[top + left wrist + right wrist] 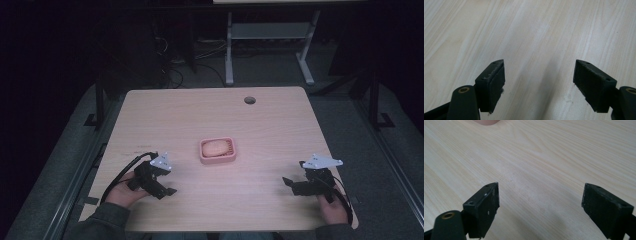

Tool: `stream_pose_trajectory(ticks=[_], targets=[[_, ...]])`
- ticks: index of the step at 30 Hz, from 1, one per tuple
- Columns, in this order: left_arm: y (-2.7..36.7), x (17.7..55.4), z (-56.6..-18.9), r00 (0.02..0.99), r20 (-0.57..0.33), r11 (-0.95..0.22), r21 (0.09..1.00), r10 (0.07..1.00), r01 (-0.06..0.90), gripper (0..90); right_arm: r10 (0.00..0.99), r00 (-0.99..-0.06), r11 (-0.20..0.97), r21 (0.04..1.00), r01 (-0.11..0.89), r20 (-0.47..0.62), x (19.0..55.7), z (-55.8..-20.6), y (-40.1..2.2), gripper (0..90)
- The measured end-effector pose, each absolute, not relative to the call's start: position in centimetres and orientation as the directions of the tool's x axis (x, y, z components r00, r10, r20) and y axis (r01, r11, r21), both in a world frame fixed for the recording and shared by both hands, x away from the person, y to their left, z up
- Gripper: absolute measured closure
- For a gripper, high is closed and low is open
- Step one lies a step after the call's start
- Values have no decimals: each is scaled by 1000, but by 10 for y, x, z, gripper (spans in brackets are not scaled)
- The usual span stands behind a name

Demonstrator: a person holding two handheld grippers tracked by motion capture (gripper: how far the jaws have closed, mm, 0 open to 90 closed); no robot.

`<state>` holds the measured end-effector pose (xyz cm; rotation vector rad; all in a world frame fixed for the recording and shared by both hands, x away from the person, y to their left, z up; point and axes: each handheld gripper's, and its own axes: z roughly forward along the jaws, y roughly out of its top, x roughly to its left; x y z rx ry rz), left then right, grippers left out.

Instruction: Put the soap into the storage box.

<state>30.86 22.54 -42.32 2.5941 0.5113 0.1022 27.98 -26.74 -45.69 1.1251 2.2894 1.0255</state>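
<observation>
A pink soap dish (217, 151) holding a pale pink oval bar (215, 148) sits at the middle of the light wooden table (210, 115). My left gripper (167, 191) rests low at the front left, held by a hand, its jaws wide apart over bare wood (539, 72). At the front right, my right gripper (289, 183) is also open, nothing between its jaws (540, 197). A corner of the pink dish (486, 122) peeks in at the top edge of the right gripper view. Both grippers are well apart from the dish.
A round cable hole (249, 100) lies near the table's far edge. Behind the table stand a white desk frame (270, 45) and loose cables on a dark floor. Black stands flank the table left and right.
</observation>
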Motion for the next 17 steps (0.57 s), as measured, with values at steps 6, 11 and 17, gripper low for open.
stream_pose_trajectory(ticks=[6,11,17], targets=[[229,303,-424,926,-12,-805,488,379,336,252,798,-602,411,753,514,-25,280,-457,-267,141],[231,297,-426,921,-14,-800,491,389,345,252,798,-602,412,755,510,-29,279,-457,-267,141],[235,289,-429,919,-16,-796,493,394,350,251,799,-600,408,758,508,-27,278,-456,-269,141]])
